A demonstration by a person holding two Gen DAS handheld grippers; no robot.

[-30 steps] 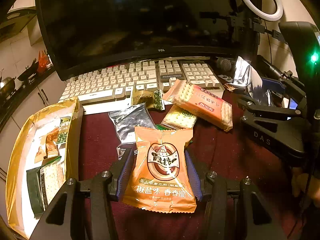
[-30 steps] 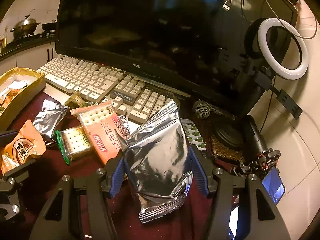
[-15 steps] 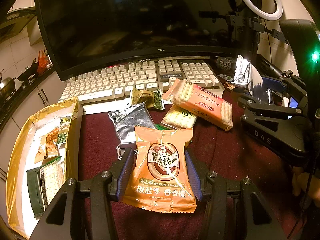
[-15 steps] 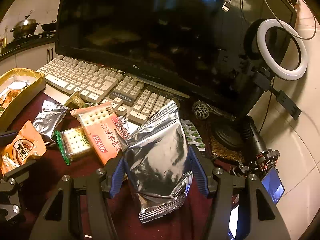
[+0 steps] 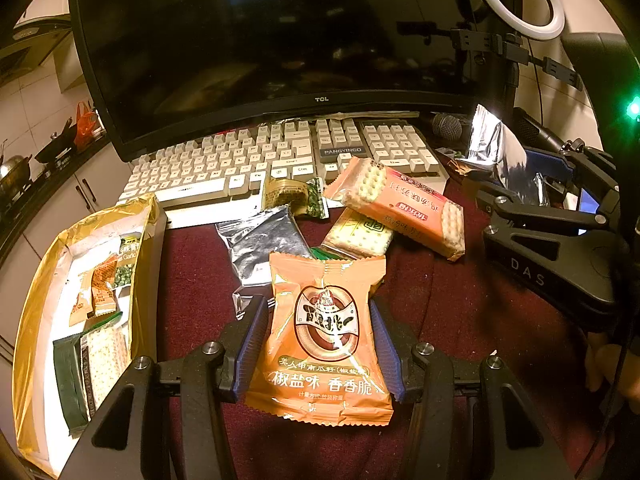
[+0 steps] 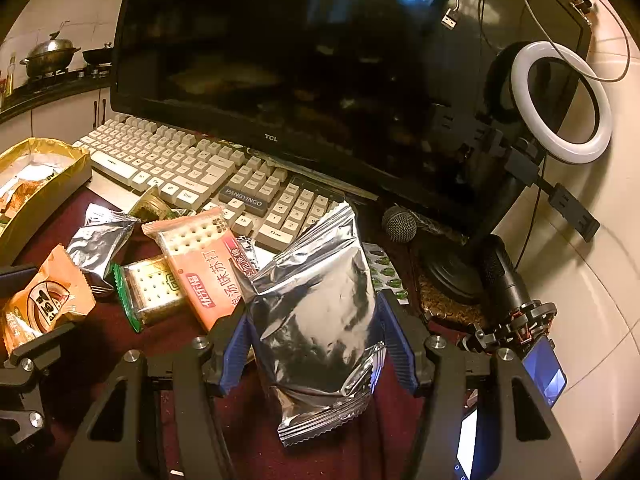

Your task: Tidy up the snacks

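My left gripper (image 5: 320, 344) is shut on an orange snack packet (image 5: 326, 332), held above the dark red cloth; the packet also shows in the right wrist view (image 6: 44, 304). My right gripper (image 6: 314, 344) is shut on a silver foil bag (image 6: 320, 312), also seen at the right of the left wrist view (image 5: 492, 148). A gold box (image 5: 36, 292) with several packets inside stands at the left. Loose on the cloth lie a long orange cracker pack (image 5: 400, 204), a green-edged cracker pack (image 5: 356, 236), a small silver packet (image 5: 264, 240) and a green pea packet (image 5: 296, 196).
A white keyboard (image 5: 280, 152) and a dark TCL monitor (image 5: 280, 40) stand behind the snacks. A ring light (image 6: 560, 100), a microphone (image 6: 400, 224) and a phone (image 6: 544, 368) are at the right. The gold box's wall (image 6: 44, 192) is at the left.
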